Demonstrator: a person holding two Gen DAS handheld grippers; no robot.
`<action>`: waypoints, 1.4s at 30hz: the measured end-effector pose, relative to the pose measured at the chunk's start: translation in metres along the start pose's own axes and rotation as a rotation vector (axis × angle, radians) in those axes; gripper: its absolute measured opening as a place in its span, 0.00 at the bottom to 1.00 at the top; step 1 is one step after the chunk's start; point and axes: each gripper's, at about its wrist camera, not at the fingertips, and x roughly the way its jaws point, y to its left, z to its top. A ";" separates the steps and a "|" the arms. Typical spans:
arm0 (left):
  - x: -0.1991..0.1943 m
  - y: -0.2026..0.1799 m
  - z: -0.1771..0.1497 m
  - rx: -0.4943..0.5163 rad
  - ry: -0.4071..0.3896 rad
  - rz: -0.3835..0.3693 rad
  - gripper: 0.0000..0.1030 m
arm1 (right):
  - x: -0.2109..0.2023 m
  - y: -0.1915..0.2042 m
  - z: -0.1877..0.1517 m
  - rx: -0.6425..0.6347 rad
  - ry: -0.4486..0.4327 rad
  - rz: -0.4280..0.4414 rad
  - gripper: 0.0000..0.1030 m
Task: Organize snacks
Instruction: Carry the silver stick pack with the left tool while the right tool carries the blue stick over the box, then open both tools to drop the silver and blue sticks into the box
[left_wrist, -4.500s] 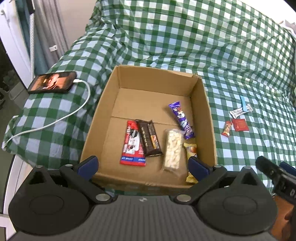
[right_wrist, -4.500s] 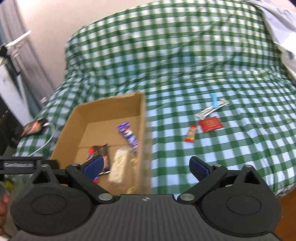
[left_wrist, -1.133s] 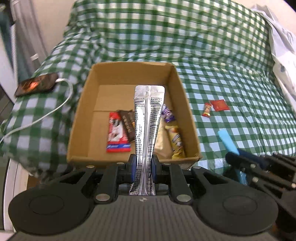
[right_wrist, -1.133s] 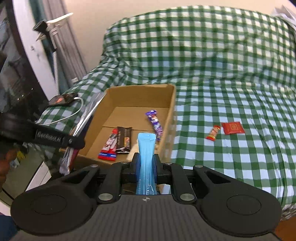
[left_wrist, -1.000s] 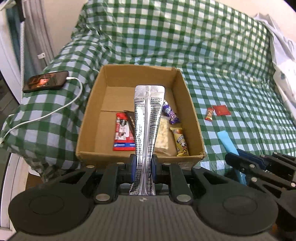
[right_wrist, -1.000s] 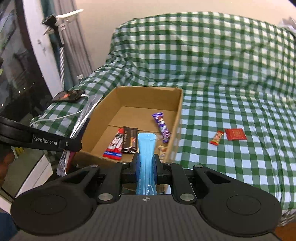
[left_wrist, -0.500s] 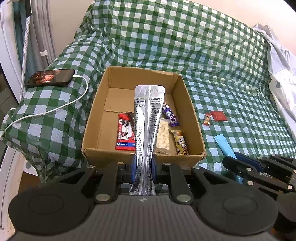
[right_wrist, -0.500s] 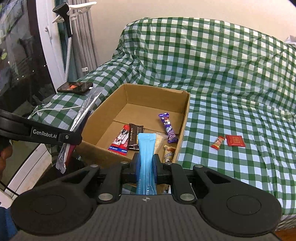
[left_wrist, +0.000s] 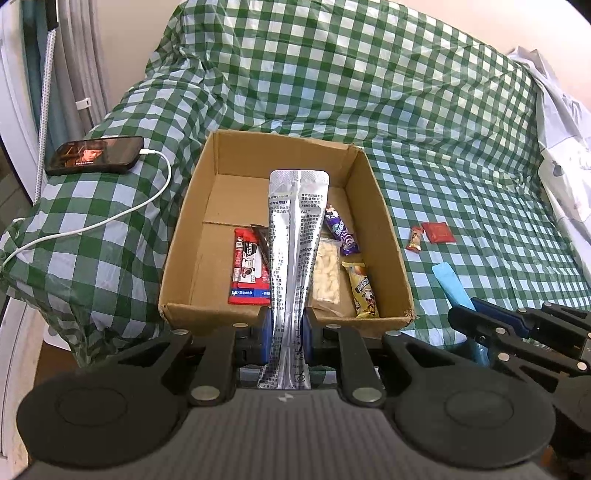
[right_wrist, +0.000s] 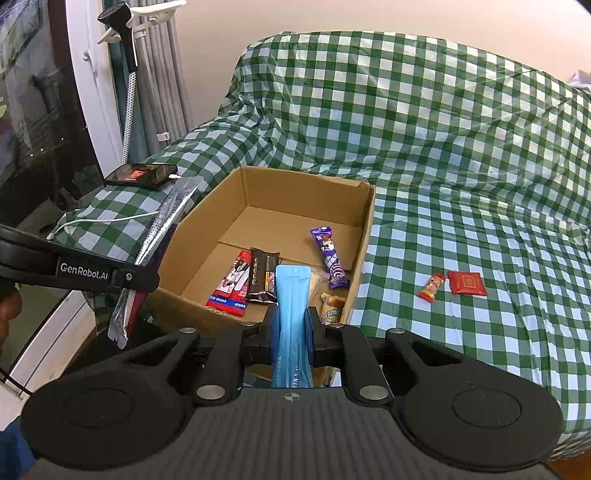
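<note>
Nearest the left wrist camera, the left gripper (left_wrist: 286, 328) has its jaws closed tight on the lower part of a silver sachet (left_wrist: 297, 236), which stands up straight out of the grip so its free end hangs over the cardboard box (left_wrist: 384, 229); gripping it low and lengthwise looks meant to let it fall flat among the bars once released. The right gripper (right_wrist: 291, 330) likewise has its jaws pinched fully on a blue sachet (right_wrist: 291, 295), held upright along the line of the fingers, its tip over the near edge of the same box. Both packets sit centred between their jaws, pads pressing either flat side. Just beyond, the box rests on the bed with its near wall towards both grippers, and on its floor lie a red bar (left_wrist: 247, 269), a dark bar (right_wrist: 263, 275), a clear pack of pale snacks (left_wrist: 327, 273), a yellow bar (left_wrist: 364, 290) and a purple bar (left_wrist: 341, 230), laid roughly side by side. Further off on the green checked bedspread (right_wrist: 461, 177), well apart from the box, a small orange sweet (right_wrist: 430, 287) and a red packet (right_wrist: 466, 282) lie close together, not yet gathered. At the far left a phone (left_wrist: 96, 155) lies charging.
</note>
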 end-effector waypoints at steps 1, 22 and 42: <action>0.002 0.001 0.001 -0.002 0.002 -0.001 0.17 | 0.002 0.000 0.001 0.001 0.001 0.000 0.14; 0.057 0.020 0.055 -0.021 0.035 0.021 0.17 | 0.065 0.001 0.043 -0.020 0.034 0.012 0.14; 0.153 0.032 0.095 -0.009 0.139 0.056 0.18 | 0.162 -0.010 0.064 0.042 0.141 0.012 0.15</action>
